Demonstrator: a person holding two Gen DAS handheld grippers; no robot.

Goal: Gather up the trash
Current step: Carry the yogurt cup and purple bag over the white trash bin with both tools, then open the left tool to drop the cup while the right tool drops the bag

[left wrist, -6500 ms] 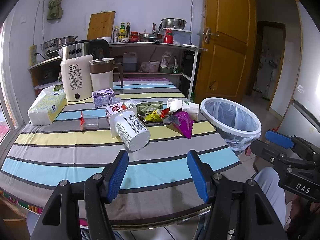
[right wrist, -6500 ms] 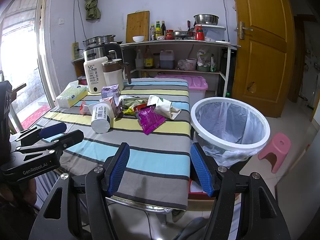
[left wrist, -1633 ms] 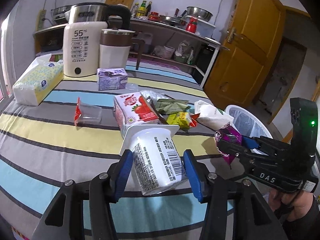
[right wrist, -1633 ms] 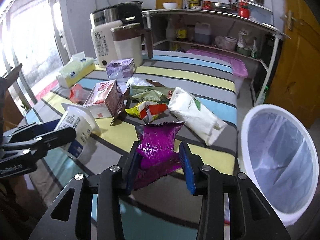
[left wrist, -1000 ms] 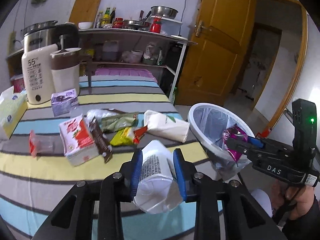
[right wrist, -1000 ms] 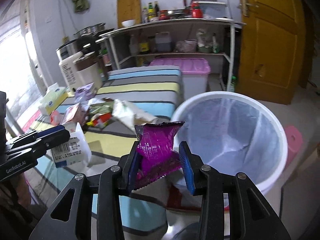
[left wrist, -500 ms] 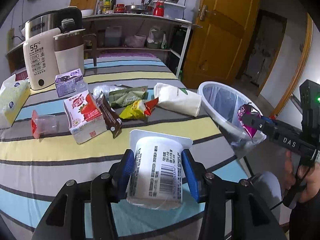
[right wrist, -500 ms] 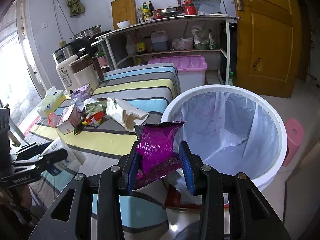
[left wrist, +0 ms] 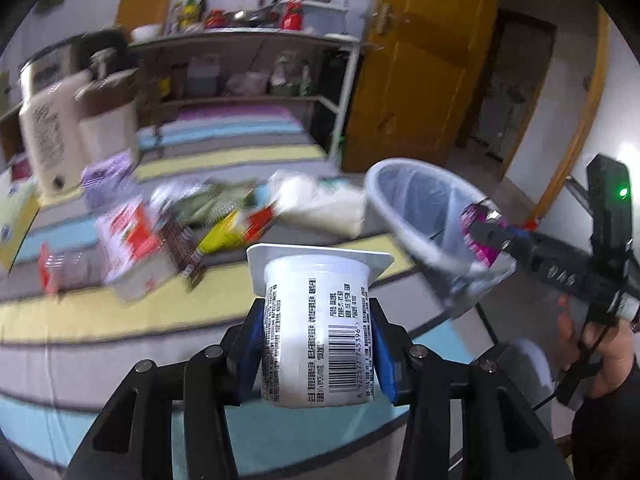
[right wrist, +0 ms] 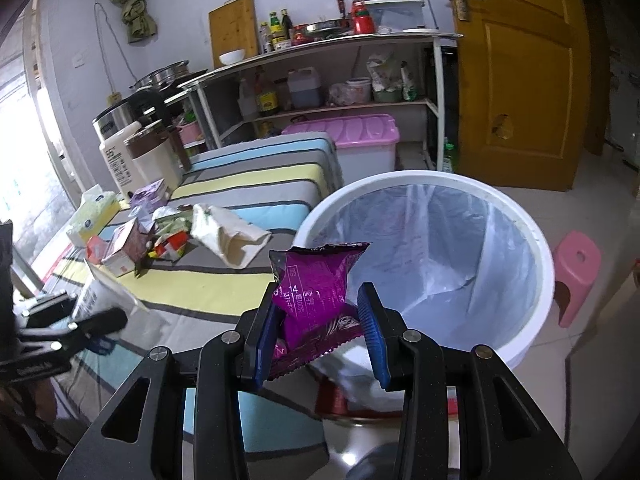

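My left gripper (left wrist: pixel 318 344) is shut on a white yogurt cup (left wrist: pixel 316 320) with a barcode, held above the striped table (left wrist: pixel 120 320). My right gripper (right wrist: pixel 320 328) is shut on a purple snack wrapper (right wrist: pixel 316 284), held at the near rim of the white trash bin (right wrist: pixel 536 240) lined with a clear bag. In the left wrist view the bin (left wrist: pixel 384 192) stands off the table's right edge, with the right gripper (left wrist: pixel 486 236) and wrapper (left wrist: pixel 474 228) at its far side. More trash lies on the table: a white bag (right wrist: pixel 228 236), a yellow-red wrapper (right wrist: pixel 170 246), a strawberry carton (right wrist: pixel 122 246).
A kettle (right wrist: pixel 116 148), a brown-lidded jug (right wrist: pixel 154 160), a tissue pack (right wrist: pixel 94 210) and a purple box (right wrist: pixel 150 194) stand at the table's back. A pink storage box (right wrist: pixel 360 140), a shelf (right wrist: pixel 320 68), a wooden door (right wrist: pixel 520 80) and a pink stool (right wrist: pixel 576 276) surround the bin.
The left gripper has swung right toward the bin with the cup; its view is blurred. The right gripper has edged closer to the bin with the wrapper.
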